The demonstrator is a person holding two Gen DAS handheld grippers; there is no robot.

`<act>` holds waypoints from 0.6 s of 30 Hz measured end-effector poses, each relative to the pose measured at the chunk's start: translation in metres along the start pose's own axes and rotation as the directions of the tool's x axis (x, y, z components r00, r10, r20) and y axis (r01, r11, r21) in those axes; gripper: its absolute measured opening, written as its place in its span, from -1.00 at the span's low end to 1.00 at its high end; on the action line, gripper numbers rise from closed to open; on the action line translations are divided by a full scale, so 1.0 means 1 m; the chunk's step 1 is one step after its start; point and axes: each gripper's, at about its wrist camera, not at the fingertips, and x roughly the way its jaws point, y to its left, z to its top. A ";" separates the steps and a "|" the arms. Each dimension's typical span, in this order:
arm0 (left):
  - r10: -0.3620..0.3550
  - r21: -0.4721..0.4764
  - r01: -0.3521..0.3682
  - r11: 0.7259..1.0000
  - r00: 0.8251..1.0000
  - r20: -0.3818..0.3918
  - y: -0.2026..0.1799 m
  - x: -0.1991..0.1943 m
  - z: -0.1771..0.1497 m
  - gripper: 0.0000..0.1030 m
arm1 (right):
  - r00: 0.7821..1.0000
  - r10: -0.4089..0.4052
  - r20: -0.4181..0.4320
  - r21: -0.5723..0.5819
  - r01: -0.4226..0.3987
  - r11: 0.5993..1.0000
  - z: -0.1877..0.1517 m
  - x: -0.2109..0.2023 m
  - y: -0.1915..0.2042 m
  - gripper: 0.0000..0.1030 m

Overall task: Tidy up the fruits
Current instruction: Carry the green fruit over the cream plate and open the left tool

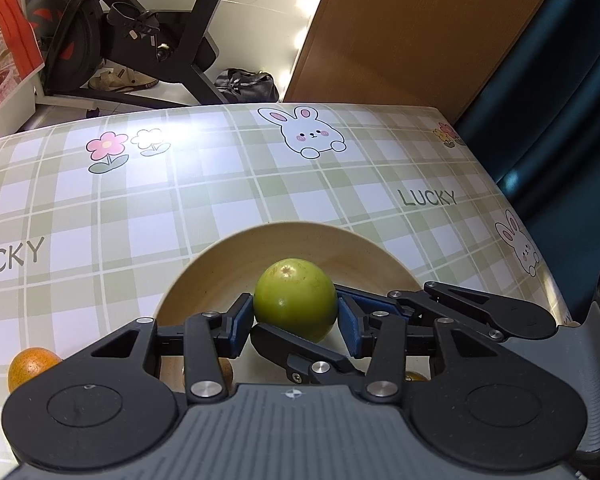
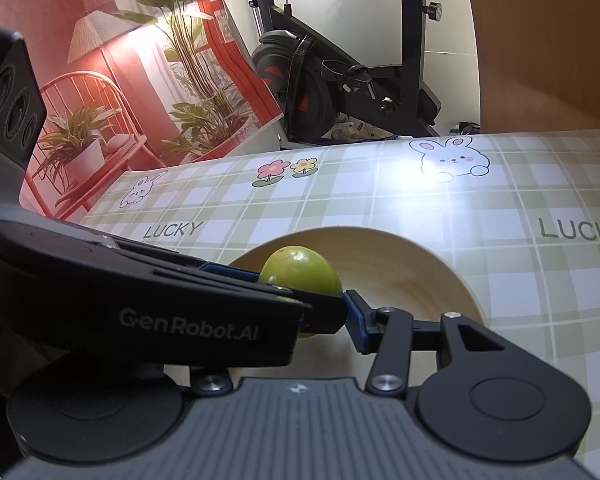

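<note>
A green round fruit [image 1: 295,300] sits in a beige bowl [image 1: 220,268] on the checked tablecloth. My left gripper [image 1: 296,322] has its blue pads on either side of the fruit; the left pad touches it and a small gap shows at the right pad. My right gripper [image 1: 384,304] reaches in from the right, crossing under and beside the fruit. In the right wrist view the fruit [image 2: 300,272] lies in the bowl [image 2: 420,276], the left gripper body [image 2: 140,304] hides the right gripper's left finger, and its right finger pad [image 2: 356,328] stands free of the fruit.
An orange fruit [image 1: 30,366] lies on the cloth left of the bowl. Small orange fruits [image 1: 226,372] show under the fingers. A brown board [image 1: 420,28] and an exercise bike [image 1: 140,40] stand beyond the table's far edge.
</note>
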 end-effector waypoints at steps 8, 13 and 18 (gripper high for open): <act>0.002 -0.014 -0.002 1.000 1.000 0.005 -0.002 0.011 0.002 -0.05 | 0.999 -0.035 -0.002 0.008 0.035 0.999 0.001 0.007 -0.004 -0.05; 0.004 -0.021 -0.004 1.000 1.000 0.019 -0.004 0.014 0.004 -0.05 | 0.998 -0.056 0.005 0.017 0.055 0.998 0.002 0.008 -0.005 -0.05; 0.014 -0.013 -0.013 1.000 0.999 0.041 -0.007 0.013 0.002 -0.02 | 0.998 -0.068 0.015 0.030 0.067 0.997 0.002 0.008 -0.006 -0.05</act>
